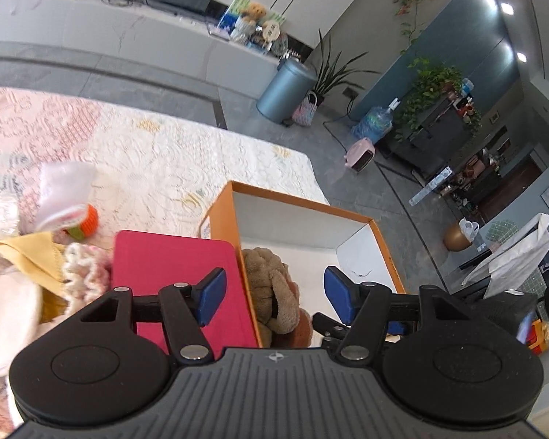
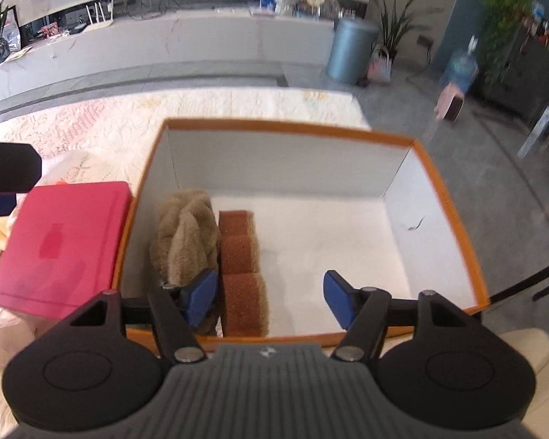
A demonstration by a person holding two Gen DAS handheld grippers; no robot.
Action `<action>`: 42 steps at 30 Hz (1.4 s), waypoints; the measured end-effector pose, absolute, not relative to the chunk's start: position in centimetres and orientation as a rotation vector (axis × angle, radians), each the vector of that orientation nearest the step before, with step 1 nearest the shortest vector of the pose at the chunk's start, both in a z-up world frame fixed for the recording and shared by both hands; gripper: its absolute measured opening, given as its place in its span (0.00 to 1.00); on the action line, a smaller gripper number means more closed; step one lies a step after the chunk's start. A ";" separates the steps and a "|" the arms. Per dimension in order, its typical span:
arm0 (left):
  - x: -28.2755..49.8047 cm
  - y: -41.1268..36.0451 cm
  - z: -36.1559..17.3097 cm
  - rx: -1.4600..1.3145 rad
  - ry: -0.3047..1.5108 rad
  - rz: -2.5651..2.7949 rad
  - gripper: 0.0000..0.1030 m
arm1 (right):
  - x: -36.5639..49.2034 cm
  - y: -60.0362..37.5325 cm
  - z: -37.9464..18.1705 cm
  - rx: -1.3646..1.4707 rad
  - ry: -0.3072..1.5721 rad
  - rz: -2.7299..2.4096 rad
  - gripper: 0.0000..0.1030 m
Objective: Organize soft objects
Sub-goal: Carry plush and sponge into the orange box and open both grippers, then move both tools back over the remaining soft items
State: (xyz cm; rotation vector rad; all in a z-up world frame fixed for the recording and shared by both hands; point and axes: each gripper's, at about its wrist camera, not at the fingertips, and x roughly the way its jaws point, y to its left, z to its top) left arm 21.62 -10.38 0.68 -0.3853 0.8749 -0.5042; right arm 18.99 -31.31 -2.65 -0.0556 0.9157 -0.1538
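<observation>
An orange box (image 2: 285, 126) with a white inside stands on the lace-covered table. A tan plush piece (image 2: 186, 234) and a brown sponge block (image 2: 241, 267) lie side by side against its left wall. My right gripper (image 2: 271, 298) hovers over the box's near side, open, with nothing pressed between its blue pads. My left gripper (image 1: 274, 294) is open above the box's left wall and the tan plush (image 1: 271, 285), holding nothing. Left of the box lie a yellow cloth (image 1: 33, 256), a pink-white knitted piece (image 1: 86, 270) and an orange knitted item (image 1: 88, 219).
A pink lid (image 1: 172, 281) lies flat against the box's left side. White cloths (image 1: 3, 311) pile at the far left. The lace tablecloth (image 1: 172, 161) ends at the far edge, with grey floor, a blue bin (image 1: 285, 87) and plants beyond.
</observation>
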 end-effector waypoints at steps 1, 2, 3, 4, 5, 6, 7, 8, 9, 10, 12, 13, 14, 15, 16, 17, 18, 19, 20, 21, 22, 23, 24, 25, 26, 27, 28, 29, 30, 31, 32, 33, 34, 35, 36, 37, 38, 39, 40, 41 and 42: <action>21.2 -10.1 0.8 -0.374 0.865 -0.503 0.69 | 18.4 -31.0 -2.3 -0.053 0.904 -0.148 0.64; 20.6 -9.8 0.9 -0.360 0.854 -0.502 0.69 | 17.9 -30.8 -1.9 -0.048 0.889 -0.138 0.64; 20.0 -9.4 1.1 -0.346 0.846 -0.499 0.69 | 17.4 -30.5 -1.4 -0.039 0.871 -0.123 0.64; 19.5 -9.0 1.1 -0.338 0.840 -0.498 0.69 | 16.8 -30.1 -1.1 -0.029 0.853 -0.106 0.65; 19.1 -8.6 1.1 -0.334 0.833 -0.501 0.69 | 16.2 -29.6 -0.7 -0.018 0.835 -0.087 0.66; 18.6 -8.2 1.1 -0.329 0.824 -0.507 0.69 | 15.5 -29.1 -0.4 -0.006 0.820 -0.069 0.68; 18.1 -7.7 1.0 -0.326 0.818 -0.506 0.69 | 15.0 -28.7 -0.2 0.008 0.805 -0.049 0.72; 17.6 -7.2 1.1 -0.325 0.811 -0.504 0.69 | 14.4 -28.1 -0.1 0.022 0.791 -0.030 0.74; 17.1 -6.7 1.1 -0.323 0.800 -0.505 0.69 | 13.9 -27.6 0.1 0.033 0.780 -0.014 0.75; 16.6 -6.2 1.1 -0.322 0.792 -0.503 0.69 | 13.3 -27.0 0.3 0.042 0.770 -0.001 0.75; 15.7 -5.1 1.0 -0.320 0.774 -0.495 0.69 | 12.3 -25.9 0.5 0.063 0.747 0.022 0.75; 15.2 -4.6 1.0 -0.317 0.766 -0.489 0.69 | 11.9 -25.5 0.6 0.076 0.734 0.033 0.75; 14.7 -4.0 0.9 -0.313 0.761 -0.480 0.69 | 11.4 -25.1 0.6 0.092 0.720 0.047 0.75; 14.2 -3.3 0.8 -0.309 0.755 -0.469 0.69 | 11.0 -24.6 0.6 0.109 0.709 0.058 0.75; 13.7 -2.7 0.6 -0.305 0.751 -0.457 0.69 | 10.6 -24.1 0.6 0.127 0.700 0.065 0.76; 13.2 -2.0 0.4 -0.302 0.750 -0.444 0.69 | 10.2 -23.7 0.4 0.147 0.691 0.074 0.76; 12.9 -1.3 0.2 -0.301 0.752 -0.430 0.69 | 9.8 -23.3 0.3 0.166 0.685 0.086 0.76; 12.4 -0.6 -0.2 -0.303 0.754 -0.418 0.69 | 9.4 -22.9 0.1 0.181 0.681 0.099 0.76; 12.0 0.1 -0.6 -0.306 0.758 -0.404 0.69 | 9.1 -22.3 -0.2 0.190 0.677 0.110 0.76; 11.5 0.8 -1.0 -0.309 0.759 -0.389 0.69 | 8.7 -21.8 -0.5 0.195 0.674 0.120 0.76; 11.0 1.4 -1.4 -0.309 0.761 -0.373 0.69 | 8.4 -21.2 -0.9 0.195 0.673 0.128 0.76; 10.7 1.9 -1.9 -0.301 0.764 -0.360 0.69 | 8.2 -20.6 -1.2 0.191 0.673 0.136 0.76; 10.2 2.4 -2.3 -0.286 0.765 -0.344 0.69 | 7.8 -20.1 -1.7 0.188 0.674 0.149 0.76; 9.7 2.9 -2.8 -0.272 0.768 -0.325 0.69 | 7.5 -19.6 -2.1 0.186 0.674 0.162 0.76; 9.4 3.3 -3.3 -0.262 0.775 -0.308 0.69 | 7.4 -19.0 -2.5 0.183 0.679 0.174 0.76; 9.0 3.8 -3.8 -0.256 0.781 -0.294 0.69 | 7.3 -18.7 -2.8 0.183 0.698 0.185 0.75; 8.4 4.3 -4.3 -0.254 0.788 -0.280 0.69 | 7.2 -18.2 -3.2 0.181 0.704 0.196 0.75; 8.1 4.8 -4.8 -0.254 0.794 -0.267 0.69 | 6.9 -17.7 -3.6 0.173 0.709 0.206 0.75; 7.8 5.3 -5.3 -0.255 0.803 -0.252 0.69 | 6.8 -17.2 -3.9 0.159 0.712 0.211 0.75; 7.5 5.9 -5.9 -0.255 0.811 -0.243 0.69 | 6.7 -16.7 -4.1 0.143 0.714 0.214 0.75; 7.2 6.2 -6.3 -0.255 0.817 -0.243 0.64 | 6.7 -16.3 -4.4 0.127 0.716 0.221 0.75; 6.8 6.6 -6.9 -0.247 0.818 -0.249 0.63 | 6.6 -16.0 -4.7 0.112 0.721 0.230 0.75; 6.6 6.7 -7.2 -0.233 0.818 -0.255 0.63 | 6.5 -15.7 -5.2 0.102 0.727 0.236 0.74; 6.5 6.8 -7.7 -0.214 0.818 -0.259 0.63 | 6.4 -15.5 -5.6 0.096 0.733 0.240 0.73; 6.3 6.7 -7.9 -0.194 0.815 -0.263 0.63 | 6.5 -15.4 -6.0 0.095 0.743 0.244 0.71; 6.1 6.7 -8.0 -0.177 0.813 -0.264 0.63 | 6.6 -15.3 -6.3 0.095 0.755 0.247 0.69; 6.1 6.6 -8.0 -0.167 0.814 -0.263 0.63 | 6.6 -15.2 -6.6 0.093 0.765 0.249 0.69; 6.2 6.4 -8.1 -0.155 0.813 -0.265 0.63 | 6.7 -15.1 -6.9 0.091 0.773 0.254 0.69; 6.2 6.4 -7.9 -0.146 0.803 -0.270 0.63 | 6.8 -15.0 -7.0 0.091 0.777 0.260 0.69; 6.3 6.2 -7.8 -0.137 0.791 -0.279 0.63 | 6.9 -15.1 -7.0 0.098 0.777 0.265 0.69; 6.4 6.1 -7.6 -0.122 0.780 -0.288 0.63 | 7.1 -15.2 -6.8 0.114 0.776 0.273 0.69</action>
